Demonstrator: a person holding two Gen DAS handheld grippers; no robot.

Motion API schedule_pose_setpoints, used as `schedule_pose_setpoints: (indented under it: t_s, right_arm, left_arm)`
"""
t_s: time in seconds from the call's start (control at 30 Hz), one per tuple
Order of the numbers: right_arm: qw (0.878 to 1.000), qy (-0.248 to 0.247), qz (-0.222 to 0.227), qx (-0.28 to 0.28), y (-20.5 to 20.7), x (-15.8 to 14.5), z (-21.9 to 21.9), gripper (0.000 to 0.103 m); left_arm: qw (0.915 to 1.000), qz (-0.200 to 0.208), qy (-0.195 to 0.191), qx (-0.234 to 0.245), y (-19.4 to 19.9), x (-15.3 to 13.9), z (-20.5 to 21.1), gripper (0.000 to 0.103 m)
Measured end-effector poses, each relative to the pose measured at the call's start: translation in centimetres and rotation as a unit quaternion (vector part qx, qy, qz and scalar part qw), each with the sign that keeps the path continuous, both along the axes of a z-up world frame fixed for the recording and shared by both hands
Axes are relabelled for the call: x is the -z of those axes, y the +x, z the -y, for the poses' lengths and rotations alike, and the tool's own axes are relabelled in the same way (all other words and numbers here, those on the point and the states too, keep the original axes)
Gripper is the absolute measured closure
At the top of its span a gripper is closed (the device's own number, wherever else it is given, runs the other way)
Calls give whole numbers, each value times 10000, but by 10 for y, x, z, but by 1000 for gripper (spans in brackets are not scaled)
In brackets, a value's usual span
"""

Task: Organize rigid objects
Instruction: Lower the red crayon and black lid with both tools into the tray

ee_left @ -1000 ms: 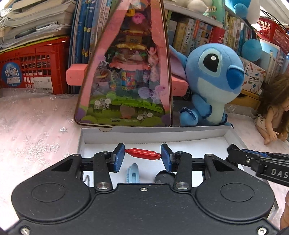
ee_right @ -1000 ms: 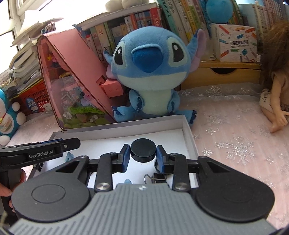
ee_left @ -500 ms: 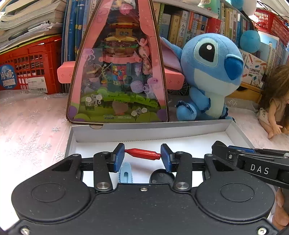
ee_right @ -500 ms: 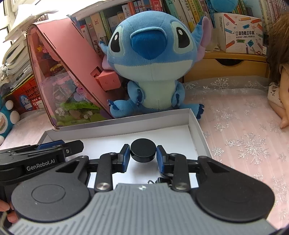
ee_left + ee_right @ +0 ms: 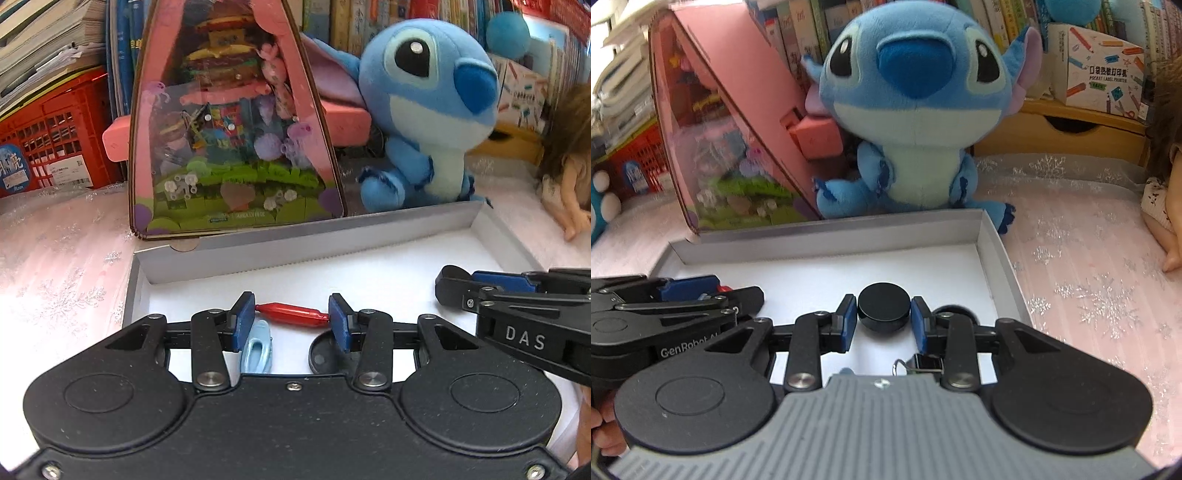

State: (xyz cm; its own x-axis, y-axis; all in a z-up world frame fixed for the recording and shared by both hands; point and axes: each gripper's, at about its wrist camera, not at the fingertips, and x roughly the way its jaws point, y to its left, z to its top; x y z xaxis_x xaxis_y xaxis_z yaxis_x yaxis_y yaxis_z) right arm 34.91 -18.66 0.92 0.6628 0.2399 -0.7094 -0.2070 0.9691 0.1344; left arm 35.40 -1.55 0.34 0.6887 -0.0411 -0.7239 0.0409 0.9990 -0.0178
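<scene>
Both grippers have pushed farther forward over the white box [image 5: 369, 236] than 1 second ago, so its back wall and the toys behind it now look closer.

The left gripper [image 5: 291, 314] is clamped on a red clip [image 5: 291, 314], which lies crosswise between the 2 blue pads, one end against each. Below it, on the box floor, lie a light blue clip [image 5: 256, 350] and a black round lid [image 5: 325, 354], both partly hidden by the gripper body.

The right gripper [image 5: 883, 314] holds a black round cap [image 5: 883, 312] between its pads, above the box floor toward the right wall. Under it a black binder clip [image 5: 925, 363] with wire handles sits on the floor, and another dark round piece [image 5: 955, 312] shows just behind the right finger.

Behind the box stand a pink toy house [image 5: 236, 122] and a blue plush toy [image 5: 912, 110], with bookshelves [image 5: 798, 26] at the back. A red crate [image 5: 55, 147] sits at far left, a doll [image 5: 569, 177] at far right, all on a pink snowflake cloth [image 5: 1089, 266].
</scene>
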Motion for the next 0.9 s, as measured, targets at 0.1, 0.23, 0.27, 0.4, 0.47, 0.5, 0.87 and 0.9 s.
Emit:
schedule_pose_setpoints:
  t_s: [0.1, 0.23, 0.27, 0.4, 0.47, 0.5, 0.87, 0.9]
  right_arm:
    - [9999, -96, -24, -60, -1, 0, -2, 67]
    - [9997, -191, -109, -133, -1, -2, -3, 66]
    - [9995, -219, -140, -153, -1, -2, -3, 66]
    - [9989, -352, -220, -208, -2, -4, -5, 67]
    - [9986, -408, -238, -235, -3, -4, -5, 67]
    - [9985, -431, -246, -250, -4, -4, -5, 67]
    - [9971, -590, -317, -356, -14, -7, -8, 67]
    - [9971, -594, -318, -363, -15, -7, -8, 67]
  left_arm:
    - [10000, -33, -18, 15, -2, 0, -1, 62]
    - [9999, -156, -35, 35, -1, -3, -3, 62]
    - [9998, -196, -33, 72, -1, -3, -3, 62]
    - [9993, -326, -46, 188, -2, -6, -3, 62]
    - [9991, -356, -23, 208, -3, -6, -2, 62]
    - [9991, -371, -24, 218, -4, -7, -2, 62]
    - [9984, -446, 45, 334, -15, -9, 0, 61]
    - [9985, -444, 51, 331, -17, -9, 0, 61]
